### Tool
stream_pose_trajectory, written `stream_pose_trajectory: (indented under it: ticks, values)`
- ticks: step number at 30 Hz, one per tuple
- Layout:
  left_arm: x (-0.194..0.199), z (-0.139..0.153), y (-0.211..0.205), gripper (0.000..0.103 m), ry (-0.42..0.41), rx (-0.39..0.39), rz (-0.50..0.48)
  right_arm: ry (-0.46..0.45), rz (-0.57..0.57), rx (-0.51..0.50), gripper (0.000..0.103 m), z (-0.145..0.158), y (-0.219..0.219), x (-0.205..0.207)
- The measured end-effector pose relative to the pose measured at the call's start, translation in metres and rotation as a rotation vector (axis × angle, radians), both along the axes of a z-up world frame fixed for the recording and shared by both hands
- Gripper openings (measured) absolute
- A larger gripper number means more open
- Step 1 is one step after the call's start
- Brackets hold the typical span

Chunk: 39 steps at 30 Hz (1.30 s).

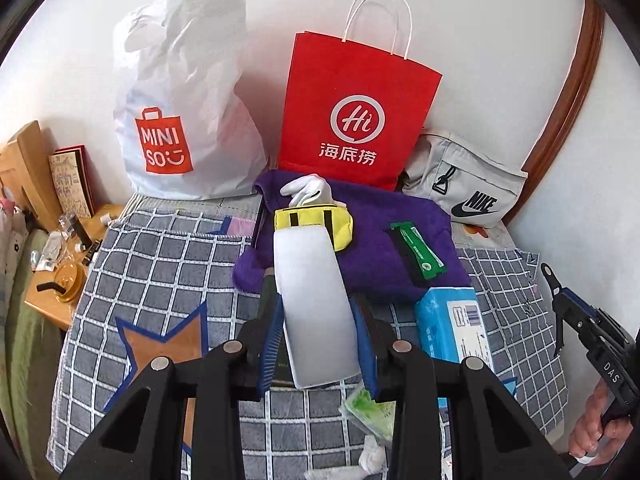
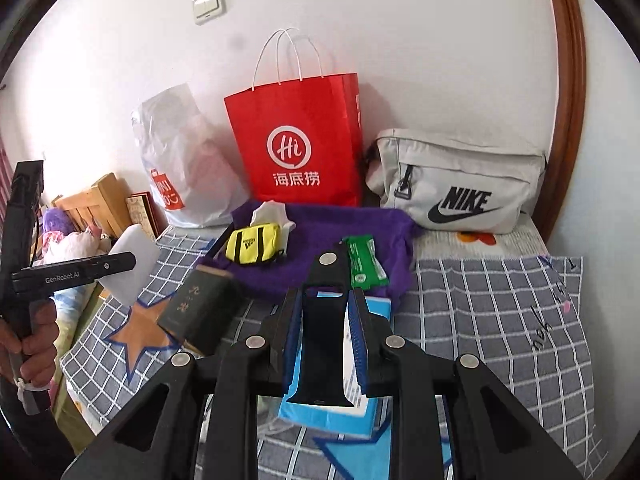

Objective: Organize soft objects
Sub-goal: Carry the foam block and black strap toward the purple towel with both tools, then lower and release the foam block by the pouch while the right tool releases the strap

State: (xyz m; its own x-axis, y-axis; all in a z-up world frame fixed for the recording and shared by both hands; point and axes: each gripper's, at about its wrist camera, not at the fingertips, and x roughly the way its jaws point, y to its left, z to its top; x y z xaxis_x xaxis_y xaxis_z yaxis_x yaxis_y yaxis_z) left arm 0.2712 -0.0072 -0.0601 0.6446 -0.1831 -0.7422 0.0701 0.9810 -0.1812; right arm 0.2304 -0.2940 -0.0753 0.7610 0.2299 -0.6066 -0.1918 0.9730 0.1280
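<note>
The left tool (image 1: 318,344) is clamped on a white foam block (image 1: 314,304), its blue pads pressing both long sides, and the block is lifted clear of the bed (image 1: 160,248). The right tool (image 2: 320,344) grips a black strap-like piece (image 2: 320,344) that stands upright between its pads.

Taking the purple towel (image 2: 320,236) on the checked bed cover as landmark: a yellow pouch (image 2: 254,246) lies on its left part with a white cloth (image 2: 272,212) just behind it, and a green packet (image 2: 364,262) lies on its right part. Behind the towel, against the wall, stand a red paper bag (image 2: 300,140), a white plastic bag (image 2: 180,160) to the left of that, and a grey Nike bag (image 2: 456,180) to the right. In front of the towel lies a blue tissue pack (image 1: 452,320), and to the towel's front left a dark box (image 2: 200,312) stands tilted. Left of the bed, a wooden bedside table (image 1: 52,280) carries small bottles.
</note>
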Motion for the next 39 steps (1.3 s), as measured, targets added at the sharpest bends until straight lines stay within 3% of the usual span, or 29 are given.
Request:
stream_pose_trajectory:
  ticks: [16,30,39]
  values:
    - [0.056,-0.005,-0.008,0.032,-0.019,0.111,0.016,0.0,-0.01,-0.04,0.024,-0.007,0.002,0.069]
    - [0.104,-0.024,-0.015,0.033,0.014,0.109,0.011,0.026,-0.006,-0.045,0.024,-0.028,0.005,0.128]
    - [0.136,-0.051,-0.031,0.032,0.077,0.076,-0.026,0.062,-0.009,-0.047,0.024,-0.05,-0.003,0.164]
